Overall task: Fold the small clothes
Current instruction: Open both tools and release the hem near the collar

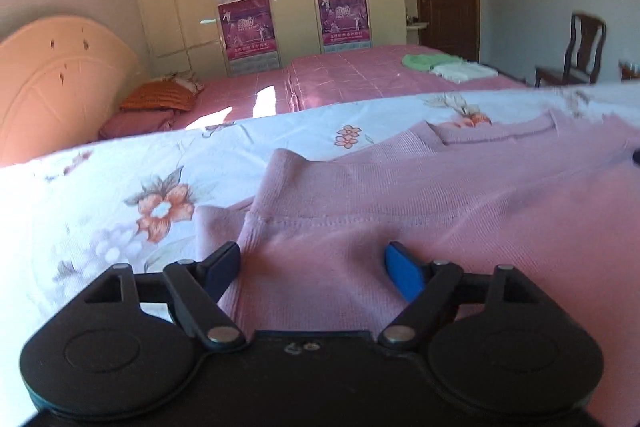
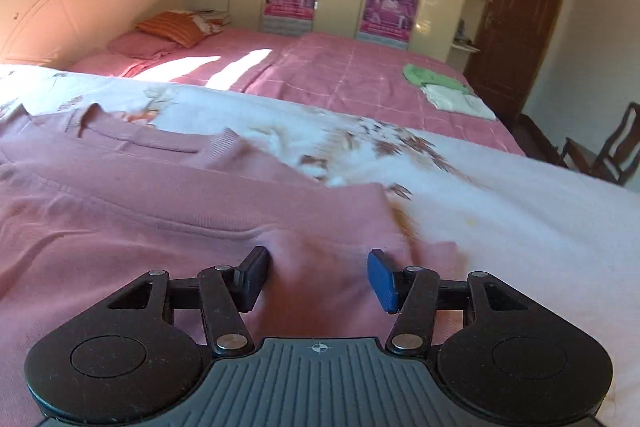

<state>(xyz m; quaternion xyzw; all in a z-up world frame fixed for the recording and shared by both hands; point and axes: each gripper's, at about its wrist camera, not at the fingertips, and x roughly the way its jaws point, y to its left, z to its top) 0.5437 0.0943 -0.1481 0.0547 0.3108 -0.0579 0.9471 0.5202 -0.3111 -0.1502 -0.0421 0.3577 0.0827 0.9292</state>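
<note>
A pink knit garment point(image 1: 440, 195) lies spread on a white floral sheet point(image 1: 120, 187). My left gripper point(image 1: 314, 267) is open, its jaws wide apart, low over the garment's near left edge, with a bump of pink cloth between the fingers. In the right wrist view the same garment point(image 2: 140, 203) fills the left and middle. My right gripper point(image 2: 318, 277) is open over the garment's near right edge, with a fold of cloth rising between its fingers. I cannot tell if either gripper touches the cloth.
The floral sheet point(image 2: 500, 211) covers the near bed. Behind it a pink bed point(image 1: 352, 75) holds folded green and white clothes point(image 1: 444, 65) and an orange pillow point(image 1: 160, 99). A wardrobe, a door and a wooden chair point(image 1: 580, 51) stand beyond.
</note>
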